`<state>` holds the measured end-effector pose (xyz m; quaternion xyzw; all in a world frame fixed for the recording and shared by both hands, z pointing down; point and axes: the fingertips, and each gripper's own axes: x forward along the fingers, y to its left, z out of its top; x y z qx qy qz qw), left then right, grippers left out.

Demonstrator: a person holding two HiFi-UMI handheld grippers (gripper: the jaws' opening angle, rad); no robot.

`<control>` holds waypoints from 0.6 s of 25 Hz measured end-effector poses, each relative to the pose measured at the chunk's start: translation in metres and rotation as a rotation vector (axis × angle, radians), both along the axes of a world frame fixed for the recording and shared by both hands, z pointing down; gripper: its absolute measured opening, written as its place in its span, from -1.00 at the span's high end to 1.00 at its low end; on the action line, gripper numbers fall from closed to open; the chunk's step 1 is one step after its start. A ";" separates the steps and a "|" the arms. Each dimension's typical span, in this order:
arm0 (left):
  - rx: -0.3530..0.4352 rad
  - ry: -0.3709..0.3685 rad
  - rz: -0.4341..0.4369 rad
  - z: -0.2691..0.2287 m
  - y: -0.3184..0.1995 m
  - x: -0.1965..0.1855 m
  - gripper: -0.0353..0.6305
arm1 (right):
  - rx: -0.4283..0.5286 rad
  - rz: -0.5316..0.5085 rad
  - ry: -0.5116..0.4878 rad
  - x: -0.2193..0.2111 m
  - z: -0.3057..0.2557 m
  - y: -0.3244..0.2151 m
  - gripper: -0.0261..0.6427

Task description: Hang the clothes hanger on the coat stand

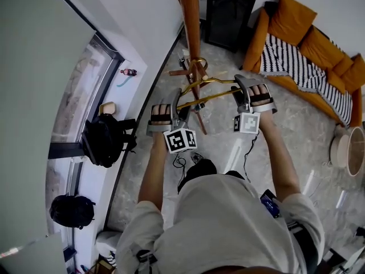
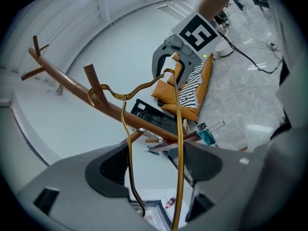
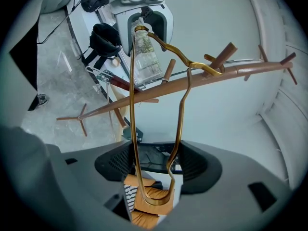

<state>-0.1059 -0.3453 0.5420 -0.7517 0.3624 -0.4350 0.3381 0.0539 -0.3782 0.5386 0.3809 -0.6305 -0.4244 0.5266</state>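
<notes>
Left gripper (image 2: 154, 165), right gripper (image 3: 154, 165) jaws clench gold wire clothes hanger (image 3: 131, 112).
Hook (image 3: 207, 67) seemingly on brown wooden coat stand (image 1: 191, 21), beyond jaws.

Gold clothes hanger (image 2: 178, 129), reddish-brown coat stand (image 1: 190, 16), orange sofa (image 1: 296, 21), black-and-white striped blanket (image 1: 291, 61), black backpack (image 1: 105, 138)

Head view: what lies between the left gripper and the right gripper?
The gold clothes hanger spans it in the head view, one end in the left gripper, the other in the right gripper; its hook sits at the coat stand.
</notes>
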 end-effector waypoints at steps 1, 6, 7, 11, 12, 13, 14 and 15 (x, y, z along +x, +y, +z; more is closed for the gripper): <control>0.000 0.005 0.002 0.001 -0.002 -0.001 -0.12 | -0.006 0.009 0.001 0.000 0.002 -0.002 0.11; 0.021 0.036 0.006 0.009 -0.005 0.001 -0.13 | -0.017 0.044 0.006 0.003 0.010 -0.009 0.11; 0.028 0.039 0.004 0.010 -0.007 0.001 -0.13 | -0.014 0.046 0.007 0.003 0.011 -0.010 0.11; 0.031 0.030 -0.012 0.015 -0.014 -0.001 -0.13 | -0.013 0.043 0.008 0.001 0.014 -0.014 0.11; 0.032 0.026 -0.012 0.015 -0.015 -0.002 -0.13 | -0.019 0.040 0.006 0.001 0.015 -0.015 0.11; 0.033 0.022 -0.011 0.016 -0.016 -0.002 -0.13 | -0.024 0.037 0.003 0.001 0.017 -0.016 0.11; 0.035 0.018 -0.010 0.016 -0.018 -0.003 -0.13 | -0.026 0.034 0.001 0.000 0.017 -0.018 0.11; 0.038 0.016 -0.010 0.016 -0.020 -0.003 -0.13 | -0.027 0.031 -0.002 -0.001 0.017 -0.020 0.11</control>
